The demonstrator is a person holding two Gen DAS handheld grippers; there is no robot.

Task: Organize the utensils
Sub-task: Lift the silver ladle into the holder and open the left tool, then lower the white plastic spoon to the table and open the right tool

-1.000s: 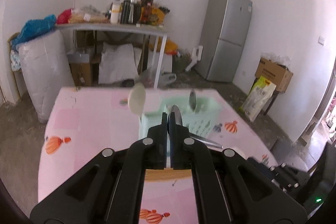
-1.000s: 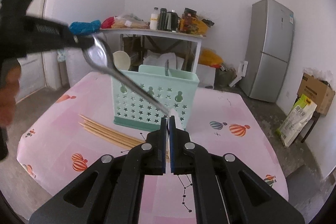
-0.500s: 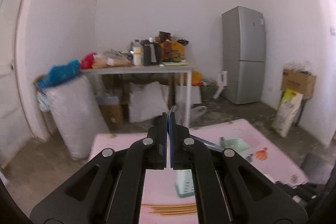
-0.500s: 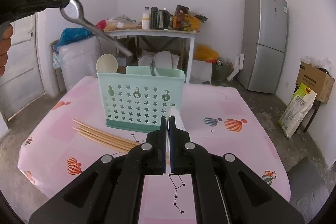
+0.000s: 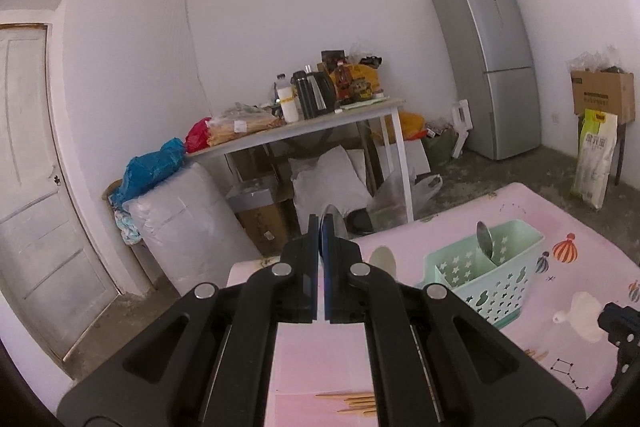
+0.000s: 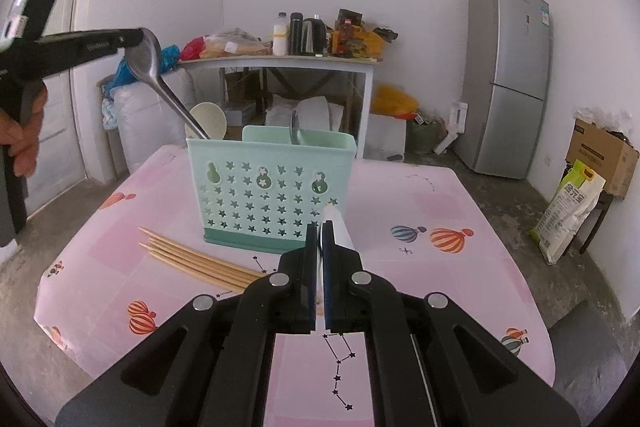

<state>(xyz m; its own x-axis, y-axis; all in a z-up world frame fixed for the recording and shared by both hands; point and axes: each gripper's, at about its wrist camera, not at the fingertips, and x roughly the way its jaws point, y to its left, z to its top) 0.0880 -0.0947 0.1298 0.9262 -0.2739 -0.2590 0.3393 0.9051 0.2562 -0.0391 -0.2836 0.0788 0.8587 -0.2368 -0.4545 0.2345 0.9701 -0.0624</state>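
A mint green utensil basket (image 6: 272,195) stands on the pink table (image 6: 420,195). My left gripper (image 6: 136,41) is shut on a metal spoon (image 6: 160,79) by its bowl, with the handle sloping down into the basket's left compartment. In the left wrist view the spoon bowl (image 5: 334,221) pokes past the shut left gripper (image 5: 321,227). My right gripper (image 6: 319,231) is shut on a white spoon (image 6: 338,229), low in front of the basket. The basket (image 5: 484,267) holds another metal spoon (image 5: 486,241) and a white ladle (image 6: 208,119). Several bamboo chopsticks (image 6: 192,259) lie left of the basket.
A cluttered side table (image 6: 280,59) stands beyond the pink table, with a grey fridge (image 6: 508,75) to its right. A white sack (image 5: 192,211) and a door (image 5: 36,167) are at the left. A cardboard box (image 6: 604,155) and a bag are at the right.
My left gripper has swung the metal spoon from high above down so its handle enters the basket's left compartment. The right gripper has held nearly still with the white spoon.
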